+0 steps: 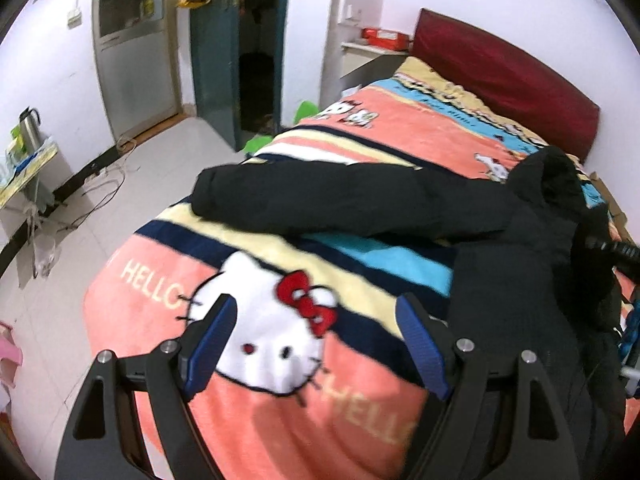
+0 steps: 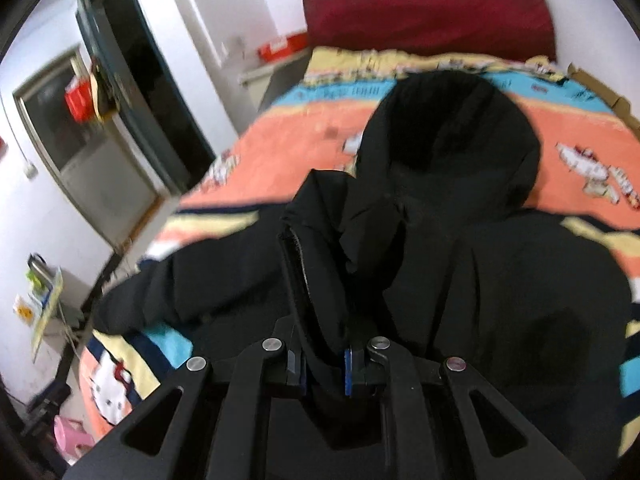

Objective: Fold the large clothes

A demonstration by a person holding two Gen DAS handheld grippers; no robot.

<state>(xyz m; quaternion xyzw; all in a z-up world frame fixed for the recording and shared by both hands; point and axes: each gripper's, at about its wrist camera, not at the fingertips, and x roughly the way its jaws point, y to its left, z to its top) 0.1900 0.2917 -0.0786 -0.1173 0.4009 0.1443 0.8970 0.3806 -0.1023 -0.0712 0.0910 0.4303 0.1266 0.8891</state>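
The right gripper (image 2: 325, 364) pinches the coat (image 2: 460, 264); the left gripper (image 1: 316, 344) hangs spread, empty. Carry that fold across evenly, keeping the sleeve (image 1: 320, 200) flat.

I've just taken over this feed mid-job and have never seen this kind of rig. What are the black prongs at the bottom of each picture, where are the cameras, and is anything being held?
There is no robot arm: a person holds one pair of tongs in each hand, and a fisheye camera on each looks forward along its two fingers. The black prongs are those tongs.

The left-hand camera shows the left tongs open and empty above the striped coral cartoon-cat blanket on the bed.

The right-hand camera shows the right tongs shut on a fold of the black hooded padded jacket.

The jacket lies spread on the blanket, one sleeve stretched sideways, its hood towards the dark red headboard.
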